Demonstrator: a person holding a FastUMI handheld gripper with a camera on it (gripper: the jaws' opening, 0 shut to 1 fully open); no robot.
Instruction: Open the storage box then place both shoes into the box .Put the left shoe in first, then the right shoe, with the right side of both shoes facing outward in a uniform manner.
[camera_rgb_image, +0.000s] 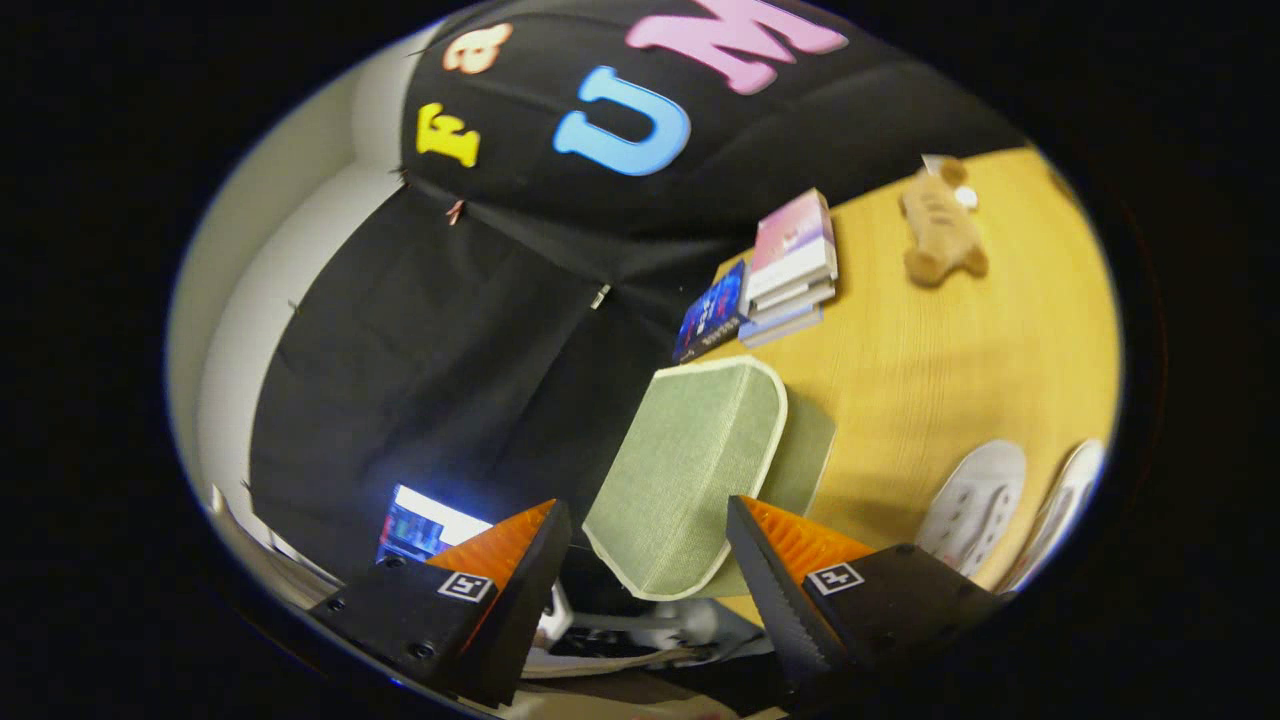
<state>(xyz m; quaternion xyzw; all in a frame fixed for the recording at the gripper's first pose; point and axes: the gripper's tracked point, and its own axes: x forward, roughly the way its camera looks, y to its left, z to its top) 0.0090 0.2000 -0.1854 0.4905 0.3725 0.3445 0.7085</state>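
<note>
The claw (650, 560) was seen with its fingers held apart and nothing clamped, the green fabric storage box (690, 470) lying just ahead of and between them at the edge of the wooden tabletop (950, 360). The box's lid, edged in pale piping, was judged light and soft, likely to flex, so a hold on the stiffer piped rim nearest the fingers was thought best. The two white shoes (975, 505) were seen on the tabletop beside the box, well apart from the stacked books (790, 265) and a stuffed toy (940, 225) beyond.
</note>
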